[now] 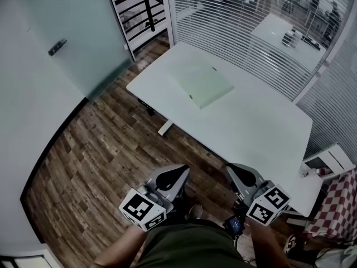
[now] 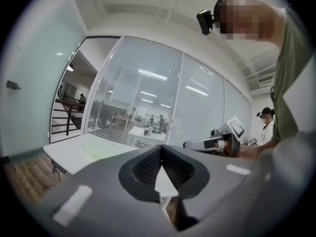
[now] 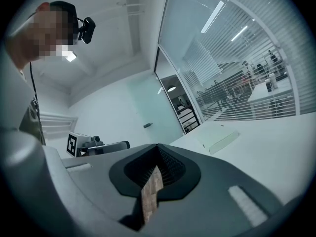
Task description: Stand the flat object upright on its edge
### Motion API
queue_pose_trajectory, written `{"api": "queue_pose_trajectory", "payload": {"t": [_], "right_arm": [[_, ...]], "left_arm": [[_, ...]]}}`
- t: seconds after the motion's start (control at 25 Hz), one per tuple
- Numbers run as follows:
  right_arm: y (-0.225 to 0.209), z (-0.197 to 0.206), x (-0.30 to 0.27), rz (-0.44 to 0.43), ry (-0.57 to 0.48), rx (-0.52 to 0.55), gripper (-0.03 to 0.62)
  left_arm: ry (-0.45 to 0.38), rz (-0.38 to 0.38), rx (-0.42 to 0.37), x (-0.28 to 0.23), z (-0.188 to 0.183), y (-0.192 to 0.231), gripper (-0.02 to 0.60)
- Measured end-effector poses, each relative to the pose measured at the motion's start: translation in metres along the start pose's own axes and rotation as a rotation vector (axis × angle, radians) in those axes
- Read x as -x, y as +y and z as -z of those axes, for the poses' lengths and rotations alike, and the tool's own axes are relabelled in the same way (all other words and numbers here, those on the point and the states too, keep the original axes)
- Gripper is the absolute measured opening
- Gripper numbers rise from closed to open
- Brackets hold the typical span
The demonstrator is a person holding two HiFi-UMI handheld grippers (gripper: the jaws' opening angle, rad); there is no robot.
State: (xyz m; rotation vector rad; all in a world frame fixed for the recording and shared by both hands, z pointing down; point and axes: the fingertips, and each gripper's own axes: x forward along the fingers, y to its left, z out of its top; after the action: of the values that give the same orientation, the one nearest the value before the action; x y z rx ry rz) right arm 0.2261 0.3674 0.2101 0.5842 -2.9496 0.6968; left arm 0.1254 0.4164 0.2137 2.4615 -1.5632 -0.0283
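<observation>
Your left gripper [image 1: 172, 176] and right gripper [image 1: 241, 175] keep jaws closed, empty; the flat object [image 1: 202, 85], upper centre, looks light and stiff, so pinch one long edge.

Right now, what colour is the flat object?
The flat object is pale green; clearest in head view.

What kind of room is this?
Most likely an office meeting room: a big white table stands on a wooden floor, a glass wall with blinds runs behind it, and a second table shows through the glass.
</observation>
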Motion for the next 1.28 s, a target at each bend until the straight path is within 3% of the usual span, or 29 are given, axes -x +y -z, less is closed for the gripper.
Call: {"api": "queue_pose_trajectory", "payload": {"t": [0.44, 1.28], "right_arm": [[-0.023, -0.002, -0.053, 0.027, 0.031, -0.016, 0.011], [-0.047, -0.029, -0.208, 0.062, 0.061, -0.008, 0.011]], "left_arm": [[0.009, 0.018, 0.039, -0.023, 0.004, 0.054, 0.000], [0.020, 0.068, 0.072, -0.052, -0.016, 0.205, 0.000]]}}
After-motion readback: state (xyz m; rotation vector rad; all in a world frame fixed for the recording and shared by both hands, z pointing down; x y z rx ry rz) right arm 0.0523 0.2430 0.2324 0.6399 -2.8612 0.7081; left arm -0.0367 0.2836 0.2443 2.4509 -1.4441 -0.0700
